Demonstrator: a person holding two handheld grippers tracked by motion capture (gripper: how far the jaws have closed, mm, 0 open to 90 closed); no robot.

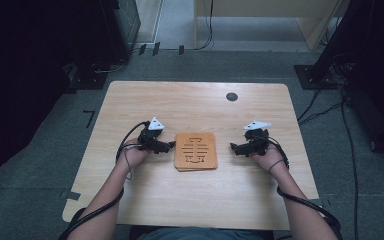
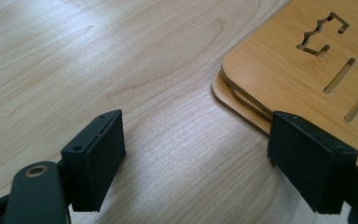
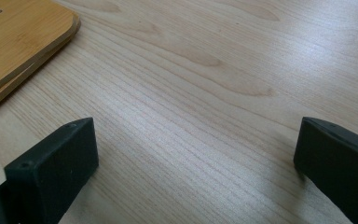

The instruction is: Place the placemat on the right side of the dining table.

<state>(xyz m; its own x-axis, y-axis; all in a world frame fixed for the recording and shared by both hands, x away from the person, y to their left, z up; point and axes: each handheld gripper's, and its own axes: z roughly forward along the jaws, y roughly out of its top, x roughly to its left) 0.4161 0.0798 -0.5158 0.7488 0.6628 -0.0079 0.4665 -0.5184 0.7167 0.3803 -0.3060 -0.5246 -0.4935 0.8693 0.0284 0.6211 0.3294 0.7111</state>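
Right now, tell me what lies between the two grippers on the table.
A stack of cut-out wooden boards lies between the left gripper and the right gripper, seen in the high view.

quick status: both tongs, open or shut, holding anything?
Left tongs: open, holding nothing, beside the wooden boards.
Right tongs: open, holding nothing, over bare table.

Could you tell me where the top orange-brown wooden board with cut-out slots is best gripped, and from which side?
Probably at its rounded near-left corner, from the left. The top orange-brown wooden board lies flat on a stack, offset so its thin edge overhangs there, and the open left gripper already sits beside it.
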